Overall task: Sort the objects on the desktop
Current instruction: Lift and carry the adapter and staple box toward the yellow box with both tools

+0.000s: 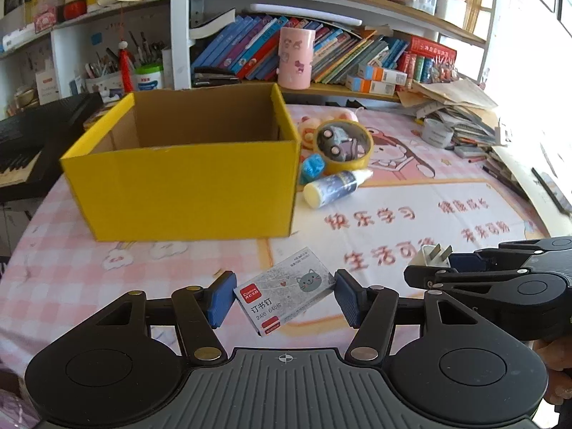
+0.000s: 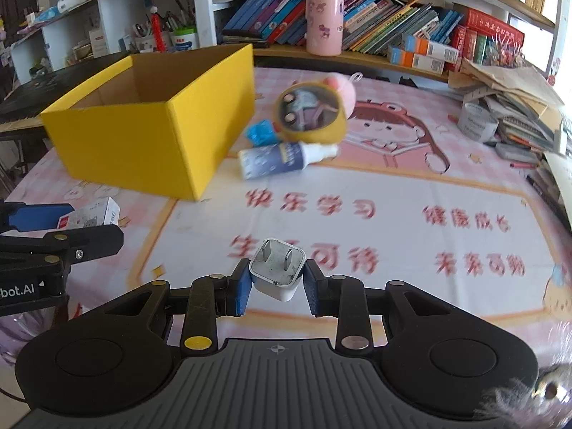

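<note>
Left tongs (image 1: 284,298) are clamped on a small grey-white cardboard staple box with a cat print (image 1: 284,295), held above the pink worktop (image 1: 447,200). Right tongs (image 2: 274,287) grip a white square plug adapter (image 2: 277,271). The open yellow cardboard box (image 1: 186,186) sits at 11 o'clock.

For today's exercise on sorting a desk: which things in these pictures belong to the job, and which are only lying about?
Part of the job:
staple box, held in the left gripper
plug adapter, held in the right gripper
yellow box, open
tape roll
small bottle
blue sponge

Lying about:
pink cup
shelf books
paper pile
</note>
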A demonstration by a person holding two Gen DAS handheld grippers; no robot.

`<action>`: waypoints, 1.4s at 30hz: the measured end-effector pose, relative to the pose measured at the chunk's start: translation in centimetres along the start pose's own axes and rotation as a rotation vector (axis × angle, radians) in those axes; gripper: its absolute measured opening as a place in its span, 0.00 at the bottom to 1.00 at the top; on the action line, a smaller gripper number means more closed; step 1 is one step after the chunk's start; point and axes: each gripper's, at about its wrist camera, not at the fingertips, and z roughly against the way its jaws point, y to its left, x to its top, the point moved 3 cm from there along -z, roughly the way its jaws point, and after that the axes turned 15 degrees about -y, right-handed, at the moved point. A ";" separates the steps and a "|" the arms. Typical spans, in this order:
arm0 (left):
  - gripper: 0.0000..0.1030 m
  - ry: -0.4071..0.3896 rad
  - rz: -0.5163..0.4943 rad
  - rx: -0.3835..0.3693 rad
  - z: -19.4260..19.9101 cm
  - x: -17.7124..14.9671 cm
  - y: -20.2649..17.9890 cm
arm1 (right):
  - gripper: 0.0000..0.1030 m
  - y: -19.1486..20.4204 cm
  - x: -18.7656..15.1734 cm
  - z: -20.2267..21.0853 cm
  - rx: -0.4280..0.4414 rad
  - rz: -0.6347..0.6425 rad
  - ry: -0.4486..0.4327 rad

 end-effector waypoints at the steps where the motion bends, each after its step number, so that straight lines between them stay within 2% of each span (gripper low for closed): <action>1: 0.58 0.002 0.000 0.001 0.4 -0.2 0.4 | 0.28 0.6 -0.3 0.3 0.000 -0.005 0.001; 7: 0.58 0.003 0.005 0.022 3.1 -1.2 2.8 | 0.28 4.1 -1.6 1.5 0.014 -0.015 -0.001; 21: 0.58 -0.044 0.034 0.072 6.3 -1.6 5.9 | 0.28 9.0 -1.3 3.4 0.072 0.055 -0.039; 42: 0.58 -0.074 0.056 0.095 8.4 -2.1 6.9 | 0.28 11.0 -1.7 4.7 0.113 0.093 -0.053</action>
